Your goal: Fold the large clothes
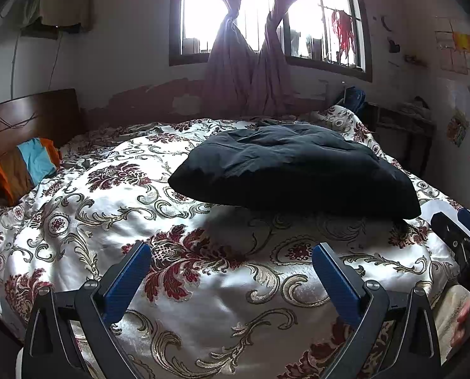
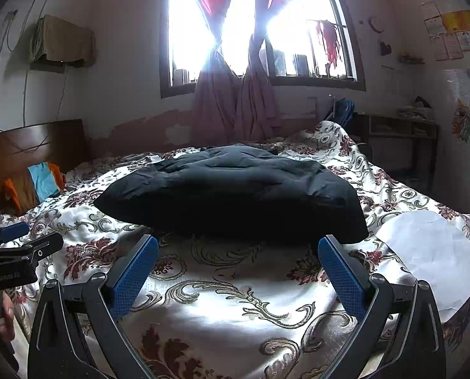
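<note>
A dark puffy garment (image 1: 294, 170) lies folded into a thick rectangle on the floral bedspread (image 1: 115, 208); it also shows in the right wrist view (image 2: 235, 192). My left gripper (image 1: 233, 249) is open and empty, held above the bedspread short of the garment's near left edge. My right gripper (image 2: 238, 241) is open and empty, its fingertips just in front of the garment's near edge. The right gripper shows at the right edge of the left wrist view (image 1: 462, 230); the left gripper shows at the left edge of the right wrist view (image 2: 17, 243).
A wooden headboard (image 1: 29, 120) with orange and blue cloth (image 1: 29, 167) is at the left. A white sheet of paper (image 2: 437, 249) lies on the bed right of the garment. A window with tied curtains (image 2: 235, 101) is behind; a small table (image 2: 399, 132) stands at the right.
</note>
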{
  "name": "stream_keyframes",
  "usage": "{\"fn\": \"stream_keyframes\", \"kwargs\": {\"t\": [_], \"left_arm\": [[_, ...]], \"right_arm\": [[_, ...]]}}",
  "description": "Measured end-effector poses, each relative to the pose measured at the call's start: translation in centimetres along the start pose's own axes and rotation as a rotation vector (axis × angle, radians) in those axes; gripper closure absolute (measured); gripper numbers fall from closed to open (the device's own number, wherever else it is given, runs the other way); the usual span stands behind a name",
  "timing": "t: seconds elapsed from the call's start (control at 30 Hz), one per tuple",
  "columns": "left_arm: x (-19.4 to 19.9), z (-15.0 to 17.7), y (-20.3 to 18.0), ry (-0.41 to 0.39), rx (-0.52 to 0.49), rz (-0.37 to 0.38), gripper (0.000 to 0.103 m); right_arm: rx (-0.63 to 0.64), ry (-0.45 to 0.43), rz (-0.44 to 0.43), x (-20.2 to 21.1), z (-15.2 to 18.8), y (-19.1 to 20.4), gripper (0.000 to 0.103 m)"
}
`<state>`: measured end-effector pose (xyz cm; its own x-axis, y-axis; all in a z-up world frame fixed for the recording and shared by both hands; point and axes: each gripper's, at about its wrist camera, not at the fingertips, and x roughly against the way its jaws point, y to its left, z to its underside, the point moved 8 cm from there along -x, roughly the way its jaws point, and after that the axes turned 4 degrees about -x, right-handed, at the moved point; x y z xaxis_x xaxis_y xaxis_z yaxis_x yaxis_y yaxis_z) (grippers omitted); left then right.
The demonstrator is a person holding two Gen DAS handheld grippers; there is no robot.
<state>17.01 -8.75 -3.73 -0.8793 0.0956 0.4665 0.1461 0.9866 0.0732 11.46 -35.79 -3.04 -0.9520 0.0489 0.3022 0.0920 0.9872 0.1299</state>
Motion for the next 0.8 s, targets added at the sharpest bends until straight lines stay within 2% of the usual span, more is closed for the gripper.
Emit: {"fn": "stream_keyframes", "kwargs": {"t": [0.8], "left_arm": [[0.33,0.03,-0.17,-0.001,0.007,-0.005,0.000]], "right_arm": [[0.003,0.004,-0.002,0.04,0.03,-0.06,0.003]]}}
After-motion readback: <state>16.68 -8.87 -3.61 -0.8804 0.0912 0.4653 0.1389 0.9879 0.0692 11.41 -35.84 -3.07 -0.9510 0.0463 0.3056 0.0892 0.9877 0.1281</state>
